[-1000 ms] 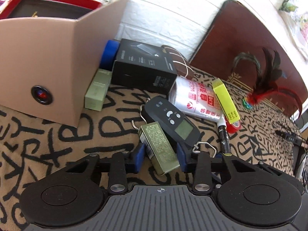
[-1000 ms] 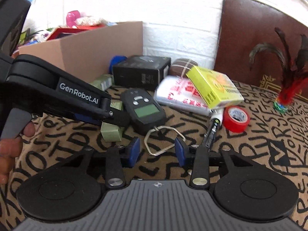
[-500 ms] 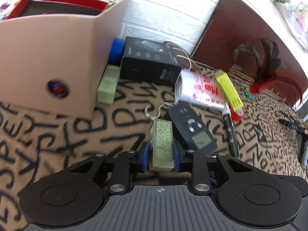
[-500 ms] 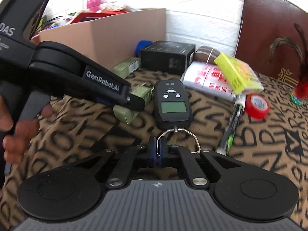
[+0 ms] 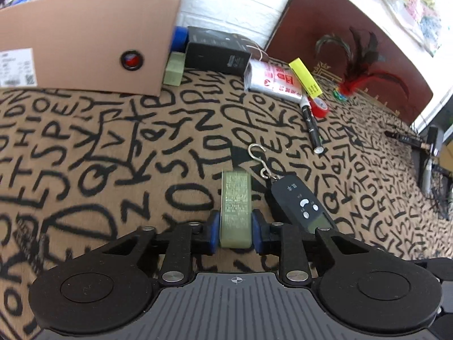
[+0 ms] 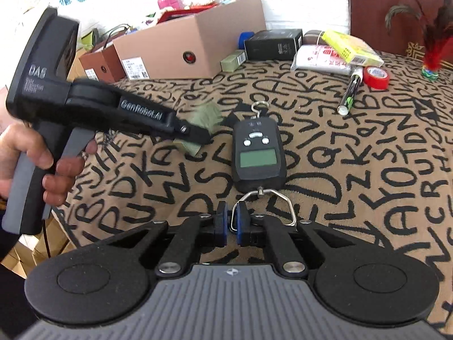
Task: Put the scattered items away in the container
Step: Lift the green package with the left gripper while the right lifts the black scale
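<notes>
Left claw (image 5: pixel 235 231): blue pads are clamping the long sides of the small olive-green box (image 5: pixel 235 204), which is sticking out forward between them, lengthwise along the fingers. The jaws have just been opening a little, with the box between them, and the pads are sitting against both of its sides. In the right wrist view the box is appearing blurred at the tip of the left claw, above the letter-patterned cloth (image 6: pixel 354 170) covering the bench.

Right claw (image 6: pixel 231 223): clenched almost fully, pinching the left leg of the wire handle loop (image 6: pixel 263 206) on the black hanging scale (image 6: pixel 258 155). The scale is lying face up with its display toward the camera and its hook (image 5: pixel 256 155) pointing away. In the left wrist view the scale is sitting just to the right of the green box.

A hand (image 6: pixel 34 158) is gripping the left tool's handle.

Cardboard box (image 6: pixel 195 42), the container, is standing at the far side of the cloth, well apart from both claws, already crowded with items. Just beside it are lying a second green box (image 5: pixel 175 68) and a black carton (image 5: pixel 218 52); further right a white packet (image 5: pixel 274 82), a yellow box (image 6: pixel 351 46), a marker (image 5: pixel 311 124), red tape (image 6: pixel 376 77) and a feather shuttlecock (image 6: pixel 431 53).
</notes>
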The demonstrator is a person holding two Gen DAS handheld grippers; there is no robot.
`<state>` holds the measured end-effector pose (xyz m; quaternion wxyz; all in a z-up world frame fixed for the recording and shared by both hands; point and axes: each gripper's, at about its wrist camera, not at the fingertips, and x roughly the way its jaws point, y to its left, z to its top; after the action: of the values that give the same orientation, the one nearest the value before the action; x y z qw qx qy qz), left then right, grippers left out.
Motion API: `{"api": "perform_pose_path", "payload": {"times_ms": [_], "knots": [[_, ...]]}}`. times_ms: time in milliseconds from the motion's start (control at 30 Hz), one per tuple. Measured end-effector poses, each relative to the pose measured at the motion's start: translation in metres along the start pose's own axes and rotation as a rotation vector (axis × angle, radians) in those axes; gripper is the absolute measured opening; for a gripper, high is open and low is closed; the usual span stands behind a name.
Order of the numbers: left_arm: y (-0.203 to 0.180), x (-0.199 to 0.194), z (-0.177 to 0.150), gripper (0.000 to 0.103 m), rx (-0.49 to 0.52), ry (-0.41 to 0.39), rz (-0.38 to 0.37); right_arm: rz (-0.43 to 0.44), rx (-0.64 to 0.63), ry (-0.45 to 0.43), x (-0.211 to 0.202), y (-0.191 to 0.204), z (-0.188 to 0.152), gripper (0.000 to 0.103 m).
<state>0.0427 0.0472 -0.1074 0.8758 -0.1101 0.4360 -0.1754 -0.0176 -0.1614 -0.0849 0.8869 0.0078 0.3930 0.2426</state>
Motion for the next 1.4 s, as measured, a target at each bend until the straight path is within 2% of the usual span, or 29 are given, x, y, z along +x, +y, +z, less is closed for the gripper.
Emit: {"api": "perform_pose_path", "payload": {"times_ms": [67,133,167,233,300,400,433,500,533,567,633,700,733,767,800,833,1000,1033,1100,1133,1200,1233,1267,1400], "knots": [[-0.002,-0.002,0.002,0.051,0.016,-0.021,0.024,-0.031,-0.012,-0.047,-0.007,0.003,0.006,0.014],[-0.006,-0.001,0.005,0.054,0.043,-0.029,0.035,-0.062,-0.020,-0.089,-0.009,0.005,0.014,0.030],[-0.008,0.001,0.008,0.062,0.057,-0.022,0.028,-0.076,-0.019,-0.102,-0.008,0.003,0.018,0.039],[-0.013,0.005,0.010,0.065,0.088,-0.011,0.021,-0.082,-0.004,-0.106,-0.002,0.002,0.023,0.041],[-0.018,0.013,0.010,0.065,0.122,0.004,0.040,-0.069,0.016,-0.090,0.008,-0.001,0.029,0.045],[-0.020,0.018,0.007,0.065,0.157,0.002,0.051,-0.099,0.003,-0.082,0.023,0.000,0.034,0.052],[-0.020,0.019,0.006,0.062,0.168,0.000,0.057,-0.122,-0.014,-0.080,0.026,0.001,0.035,0.053],[-0.019,0.019,0.007,0.048,0.179,-0.001,0.084,-0.147,-0.028,-0.062,0.033,0.003,0.037,0.053],[-0.017,0.018,0.008,0.029,0.175,0.002,0.091,-0.147,-0.028,-0.052,0.037,0.002,0.037,0.054],[-0.014,0.018,0.010,0.022,0.161,0.007,0.091,-0.144,-0.026,-0.043,0.039,0.002,0.038,0.055],[-0.006,0.017,0.014,0.022,0.118,0.017,0.074,-0.143,-0.024,-0.018,0.046,0.000,0.040,0.056],[-0.004,0.017,0.015,0.031,0.096,0.015,0.064,-0.142,-0.001,0.013,0.052,-0.003,0.040,0.058],[-0.004,0.017,0.014,0.040,0.100,0.011,0.063,-0.144,-0.002,0.009,0.053,-0.002,0.039,0.058],[-0.006,0.018,0.013,0.040,0.110,0.006,0.068,-0.148,-0.009,0.007,0.054,-0.001,0.038,0.058],[-0.008,0.018,0.012,0.036,0.124,0.003,0.075,-0.155,-0.014,0.008,0.054,0.000,0.038,0.057],[-0.010,0.018,0.011,0.021,0.137,0.001,0.082,-0.160,-0.021,0.009,0.054,0.001,0.038,0.056],[-0.015,0.014,0.008,0.021,0.154,0.026,0.064,-0.165,-0.035,0.041,0.053,0.005,0.039,0.056],[-0.016,0.016,0.007,0.028,0.160,0.027,0.070,-0.162,-0.033,0.044,0.053,0.004,0.040,0.056],[-0.017,0.017,0.006,0.031,0.158,0.023,0.076,-0.153,-0.018,0.051,0.054,0.002,0.042,0.057],[-0.018,0.018,0.006,0.040,0.155,0.022,0.076,-0.153,-0.011,0.052,0.055,0.002,0.043,0.057],[-0.020,0.020,0.005,0.040,0.161,0.017,0.085,-0.157,-0.019,0.053,0.057,0.003,0.043,0.059],[-0.021,0.021,0.005,0.027,0.174,0.017,0.093,-0.162,-0.024,0.052,0.058,0.004,0.043,0.059],[-0.023,0.021,0.004,0.022,0.189,0.016,0.105,-0.165,-0.029,0.052,0.059,0.004,0.043,0.059],[-0.025,0.020,0.004,0.021,0.206,0.016,0.111,-0.173,-0.025,0.049,0.059,0.004,0.043,0.056]]}}
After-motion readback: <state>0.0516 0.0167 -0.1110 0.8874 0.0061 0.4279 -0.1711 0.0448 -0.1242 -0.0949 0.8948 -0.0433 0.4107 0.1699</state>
